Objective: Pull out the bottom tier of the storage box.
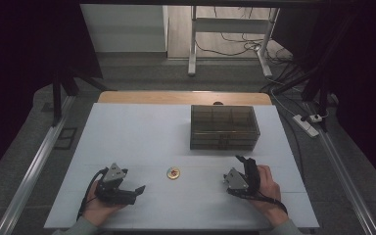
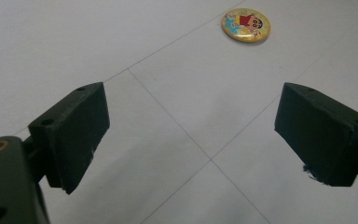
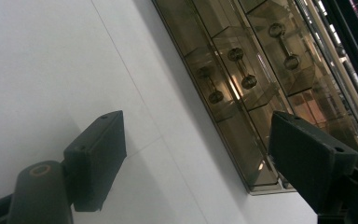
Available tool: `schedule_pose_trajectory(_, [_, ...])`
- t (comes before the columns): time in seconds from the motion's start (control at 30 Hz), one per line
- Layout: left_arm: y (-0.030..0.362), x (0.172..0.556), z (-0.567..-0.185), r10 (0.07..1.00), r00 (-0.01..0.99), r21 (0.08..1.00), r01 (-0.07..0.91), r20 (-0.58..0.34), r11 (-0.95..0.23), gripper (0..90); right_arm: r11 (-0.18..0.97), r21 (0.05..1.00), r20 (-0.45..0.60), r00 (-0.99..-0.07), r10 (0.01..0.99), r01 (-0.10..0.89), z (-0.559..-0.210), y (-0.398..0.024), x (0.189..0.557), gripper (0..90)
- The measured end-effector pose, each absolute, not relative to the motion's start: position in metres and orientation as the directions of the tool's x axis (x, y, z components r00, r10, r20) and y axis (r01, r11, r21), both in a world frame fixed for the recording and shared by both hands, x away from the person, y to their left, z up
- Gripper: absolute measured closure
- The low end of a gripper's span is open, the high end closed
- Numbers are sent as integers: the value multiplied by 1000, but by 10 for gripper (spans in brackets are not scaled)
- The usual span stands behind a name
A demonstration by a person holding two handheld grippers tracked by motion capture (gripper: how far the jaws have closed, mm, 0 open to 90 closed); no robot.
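Both the left gripper (image 1: 139, 189) and right gripper (image 1: 239, 158) rest wide open and empty near the tabletop's (image 1: 127, 132) front edge, flanking the round yellow cartoon badge (image 1: 173, 173).

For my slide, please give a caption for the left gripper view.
Open left claw facing a round cartoon badge on the white table.

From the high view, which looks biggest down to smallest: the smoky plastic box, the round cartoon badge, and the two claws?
1. Smoky plastic box, clearly largest.
2. Left claw and right claw: they look alike, so no ranking.
3. Cartoon badge, smallest.
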State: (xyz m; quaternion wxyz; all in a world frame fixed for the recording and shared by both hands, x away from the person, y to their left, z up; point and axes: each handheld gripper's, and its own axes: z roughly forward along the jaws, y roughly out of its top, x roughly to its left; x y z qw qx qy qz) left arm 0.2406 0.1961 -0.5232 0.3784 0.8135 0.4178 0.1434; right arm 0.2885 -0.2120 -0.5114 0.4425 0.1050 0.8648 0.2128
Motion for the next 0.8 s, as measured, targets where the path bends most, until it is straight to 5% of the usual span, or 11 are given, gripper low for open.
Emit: schedule_pose_trajectory(0.8, [196, 241, -524, 787, 611, 733, 572, -82, -368, 105, 928, 371, -789, -539, 295, -35, -518, -205, 297, 236])
